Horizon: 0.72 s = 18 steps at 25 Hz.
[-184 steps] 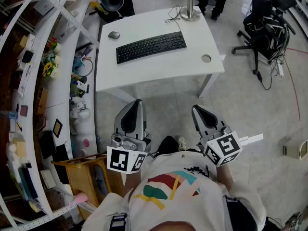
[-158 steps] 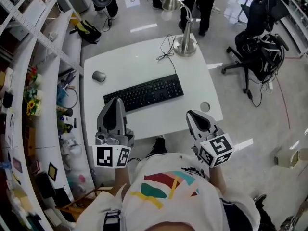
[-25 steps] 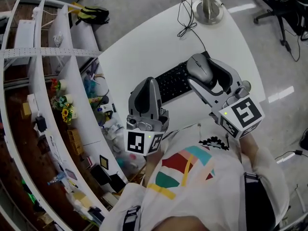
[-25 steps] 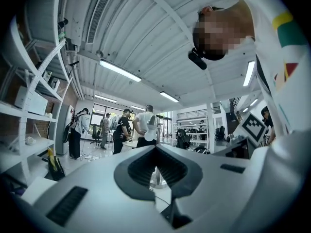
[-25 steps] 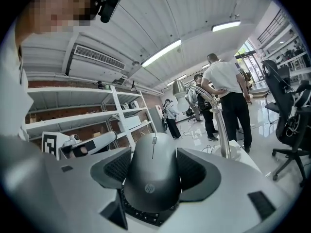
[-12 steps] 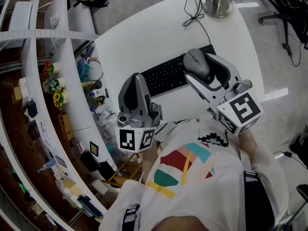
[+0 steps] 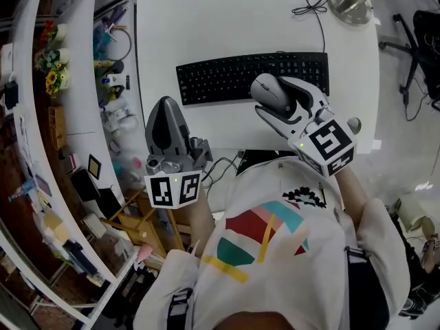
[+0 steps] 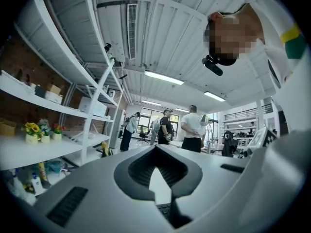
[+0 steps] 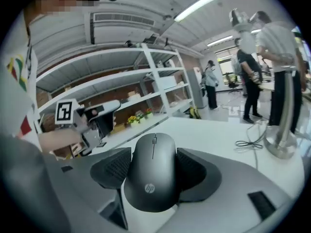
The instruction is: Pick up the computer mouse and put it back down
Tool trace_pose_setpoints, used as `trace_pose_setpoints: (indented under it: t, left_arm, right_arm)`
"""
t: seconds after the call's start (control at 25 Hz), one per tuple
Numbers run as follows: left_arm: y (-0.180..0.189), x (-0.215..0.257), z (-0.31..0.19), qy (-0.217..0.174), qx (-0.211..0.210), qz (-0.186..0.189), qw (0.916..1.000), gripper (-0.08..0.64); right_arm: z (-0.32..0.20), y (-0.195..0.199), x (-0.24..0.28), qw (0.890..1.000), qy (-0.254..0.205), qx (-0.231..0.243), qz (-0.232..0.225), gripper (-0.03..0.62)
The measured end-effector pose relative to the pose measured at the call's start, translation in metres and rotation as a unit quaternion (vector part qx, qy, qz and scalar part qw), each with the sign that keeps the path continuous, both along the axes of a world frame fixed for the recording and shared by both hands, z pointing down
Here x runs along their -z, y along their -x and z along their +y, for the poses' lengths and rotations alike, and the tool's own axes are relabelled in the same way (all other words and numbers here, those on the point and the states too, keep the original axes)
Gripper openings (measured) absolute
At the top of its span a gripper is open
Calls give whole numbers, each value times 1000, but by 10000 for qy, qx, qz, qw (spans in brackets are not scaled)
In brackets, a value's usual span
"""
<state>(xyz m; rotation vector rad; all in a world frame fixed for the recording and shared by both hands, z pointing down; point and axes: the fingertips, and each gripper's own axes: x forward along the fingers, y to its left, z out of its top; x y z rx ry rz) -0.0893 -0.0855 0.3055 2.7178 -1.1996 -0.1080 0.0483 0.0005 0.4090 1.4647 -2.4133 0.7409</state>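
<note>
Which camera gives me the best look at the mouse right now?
The right gripper view: the computer mouse fills the centre, clamped between the jaws, top and logo clear. The head view shows it small, from above, near the keyboard. The left gripper view does not show it.

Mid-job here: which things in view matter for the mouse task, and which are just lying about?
In the job: computer mouse, clamped in the right gripper; white desk to set it on.

Lying about: keyboard, lamp base, cable, shelf clutter; left gripper, shut and empty.
</note>
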Motion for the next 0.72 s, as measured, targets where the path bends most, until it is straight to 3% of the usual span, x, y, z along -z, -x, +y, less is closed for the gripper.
trace_pose_setpoints:
  t: [0.08, 0.16, 0.32, 0.48, 0.72]
  left_arm:
    - [25, -9, -1, 140, 322, 33, 9994, 44]
    - [49, -15, 0, 257, 551, 66, 9981, 44]
    - [85, -27, 8, 493, 836, 79, 9952, 44]
    - [100, -37, 15, 659, 859, 96, 9941, 44]
    - [84, -43, 20, 771, 510, 95, 9957, 44]
  right_arm:
    - [5, 33, -25, 9945, 163, 967, 379, 304]
    - [15, 63, -48, 9793, 270, 1853, 770, 304]
    - [36, 103, -87, 9453, 581, 2959, 1244, 304]
    - [43, 120, -109, 9203, 654, 3518, 1581, 304]
    - [36, 122, -124, 9060, 510, 3722, 1953, 304]
